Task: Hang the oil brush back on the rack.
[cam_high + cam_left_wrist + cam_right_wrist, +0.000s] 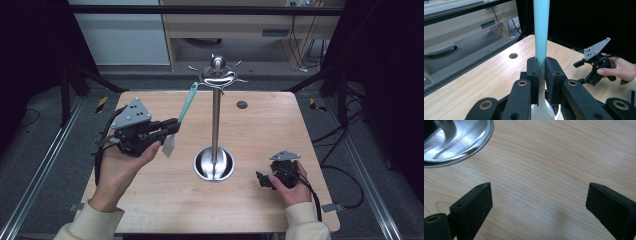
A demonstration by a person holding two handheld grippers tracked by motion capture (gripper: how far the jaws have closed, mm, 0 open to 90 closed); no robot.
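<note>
— What have you got in your left gripper (172, 126)?

— A spatula (181, 119): teal handle, pale translucent blade. My jaws are clamped on it low on the handle, right where the teal fades into the pale part. In the left gripper view the handle rises straight up between the two pads.

— And where is it, measured from the stand (216, 112)?

— To the left of the steel pole. The handle leans up toward the ring of hooks at the stand's top, its tip close beside one hook; whether it touches, I cannot tell. The blade hangs below my jaws, left of the stand's round base (214, 164) and clear of the table (150, 200).

— How do you expect it to handle?

— Light, I judge. The handle looks stiff. The blade looks like soft silicone, so it would likely bend if pressed against anything. The handle seems smooth, and it could swivel in a two-pad grip if the tip catches on a hook.

— Would you hold it elsewhere?

— No. The firm neck above the blade seems the right place: the soft part stays free and the long handle is left to reach the hooks.

— Your right gripper (264, 180)?

— Jaws wide apart, holding nothing, low over the wood to the right of the stand's base.
</note>
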